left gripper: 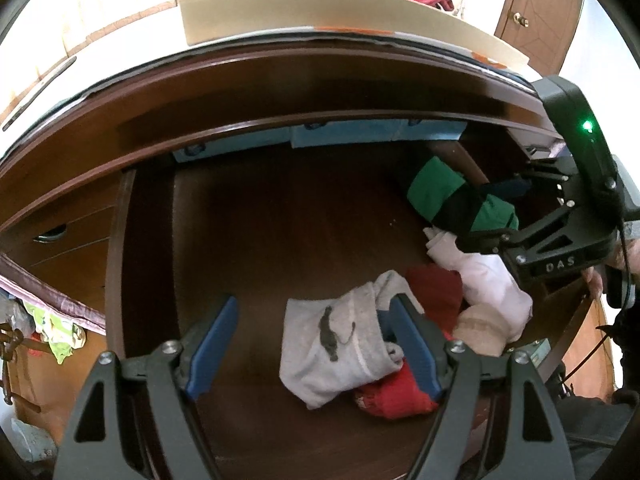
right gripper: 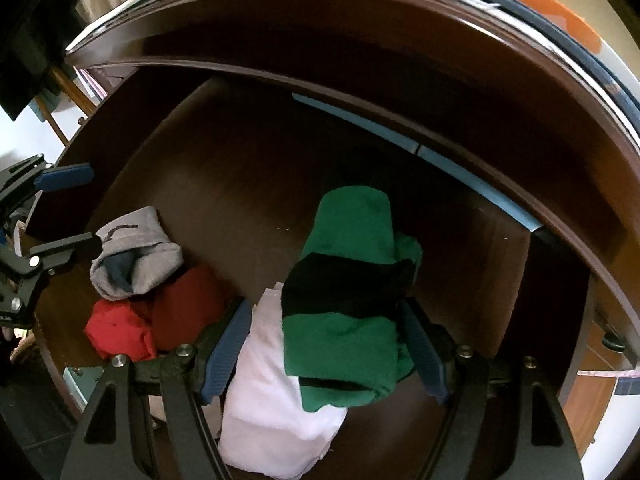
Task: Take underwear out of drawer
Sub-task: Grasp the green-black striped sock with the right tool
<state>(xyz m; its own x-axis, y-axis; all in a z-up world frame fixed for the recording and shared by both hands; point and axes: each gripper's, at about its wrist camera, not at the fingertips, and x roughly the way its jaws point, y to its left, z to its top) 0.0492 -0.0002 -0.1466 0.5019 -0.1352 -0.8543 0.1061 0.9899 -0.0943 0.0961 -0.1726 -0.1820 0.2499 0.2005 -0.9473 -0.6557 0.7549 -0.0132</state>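
An open dark wooden drawer (left gripper: 280,220) holds folded underwear along its right side. My left gripper (left gripper: 316,344) is open above grey underwear (left gripper: 336,344) with a dark animal print; its right finger lies beside the grey piece, over a red piece (left gripper: 396,392). My right gripper (right gripper: 328,352) is open, its jaws on either side of green-and-black underwear (right gripper: 348,304) that lies on a white piece (right gripper: 268,392). The right gripper also shows in the left wrist view (left gripper: 496,216), the left gripper in the right wrist view (right gripper: 76,208).
A dark red piece (left gripper: 438,292) and a cream piece (left gripper: 484,328) lie among the pile. Blue boxes (left gripper: 344,136) sit at the drawer's back under the cabinet top (left gripper: 280,72). The drawer's left half shows bare wood.
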